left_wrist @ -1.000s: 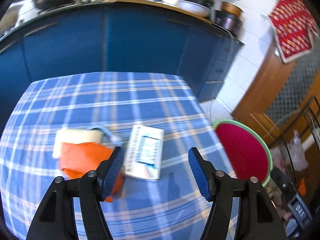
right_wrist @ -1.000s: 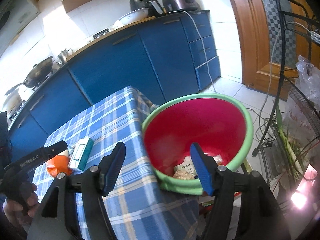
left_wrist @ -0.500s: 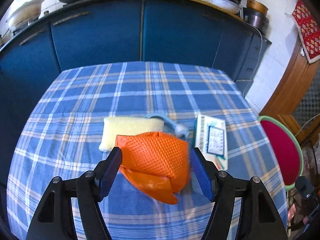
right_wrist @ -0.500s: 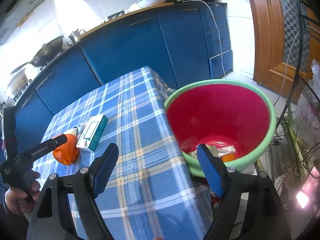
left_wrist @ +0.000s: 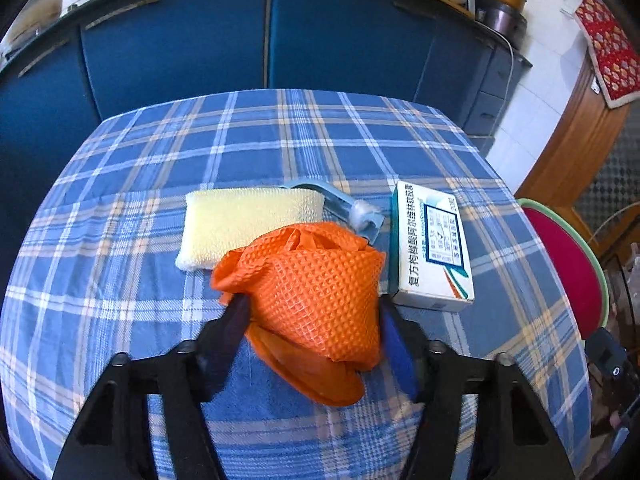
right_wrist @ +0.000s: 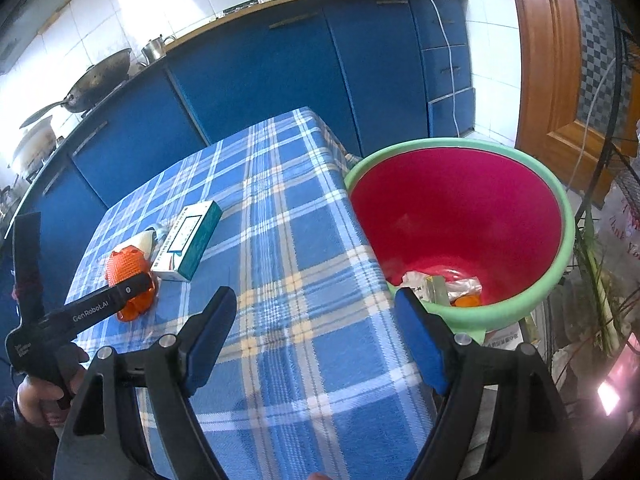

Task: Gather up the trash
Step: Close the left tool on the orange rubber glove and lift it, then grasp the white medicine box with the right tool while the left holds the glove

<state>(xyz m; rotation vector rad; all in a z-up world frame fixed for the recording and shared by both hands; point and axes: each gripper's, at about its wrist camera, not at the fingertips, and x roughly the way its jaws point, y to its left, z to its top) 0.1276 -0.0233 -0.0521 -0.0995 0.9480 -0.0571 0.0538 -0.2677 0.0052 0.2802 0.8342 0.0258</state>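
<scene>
My left gripper (left_wrist: 312,316) straddled the orange glove (left_wrist: 316,292), a crumpled, textured piece lying on the checked tablecloth (left_wrist: 280,136) about midway across the table. Its jaws had just been closing with the glove between them; both pads sat right against the glove's sides, though I could not tell whether they were pressing yet. Behind the glove, touching it, lay a pale yellow sponge (left_wrist: 244,220) and, beside that, a light blue plastic piece (left_wrist: 340,204). A white and teal box (left_wrist: 432,244) lay flat just beside the glove, toward the table edge nearest the basin (left_wrist: 600,272).

My right gripper (right_wrist: 316,308) was held over the tablecloth near that same edge, jaws wide apart and nothing between them. The basin, red inside with a green rim (right_wrist: 564,208), stood off the table, just beside its edge, with a few scraps of trash (right_wrist: 444,288) at its bottom. In this view a hand (right_wrist: 36,396) held the left gripper's handle.
</scene>
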